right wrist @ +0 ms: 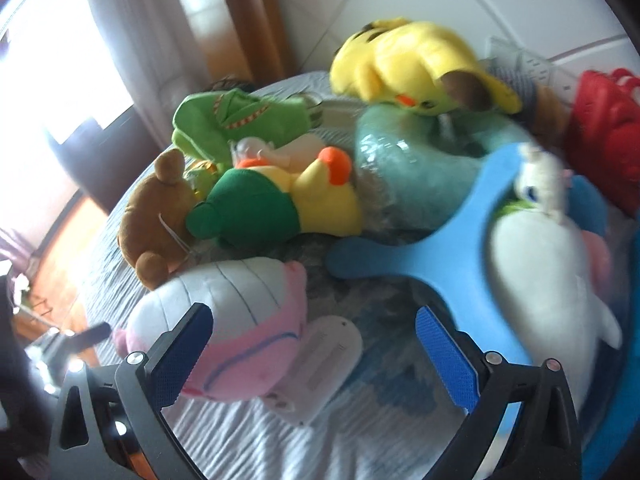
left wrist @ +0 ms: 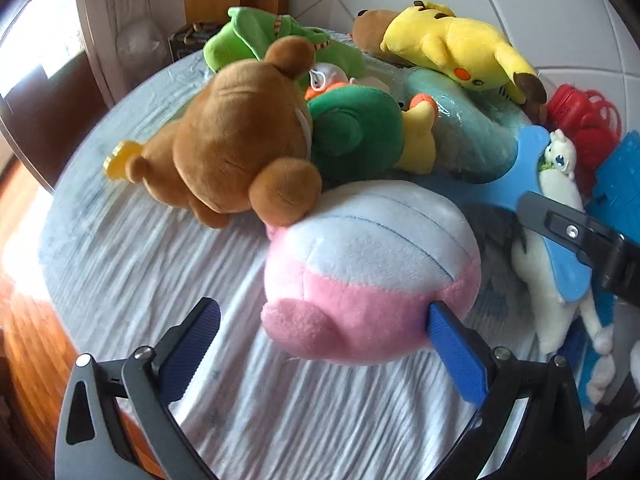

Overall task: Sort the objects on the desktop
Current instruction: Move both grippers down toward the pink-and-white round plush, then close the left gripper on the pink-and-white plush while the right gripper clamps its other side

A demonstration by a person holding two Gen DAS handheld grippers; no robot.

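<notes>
1. The left gripper [left wrist: 324,344] stands with jaws spread wide; its right pad touches the pink-and-white plush [left wrist: 372,268], which lies just ahead between the fingers.
2. The right gripper [right wrist: 312,356] is likewise spread, holding nothing; a white device [right wrist: 316,364] lies between its fingers.
3. Beyond the left gripper, a brown bear [left wrist: 224,148] rests against that plush.
4. Farther back lies a yellow plush [left wrist: 460,48].

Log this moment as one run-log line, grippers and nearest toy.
left gripper: open, beside pink and white plush | right gripper: open, holding nothing | toys piled on table
</notes>
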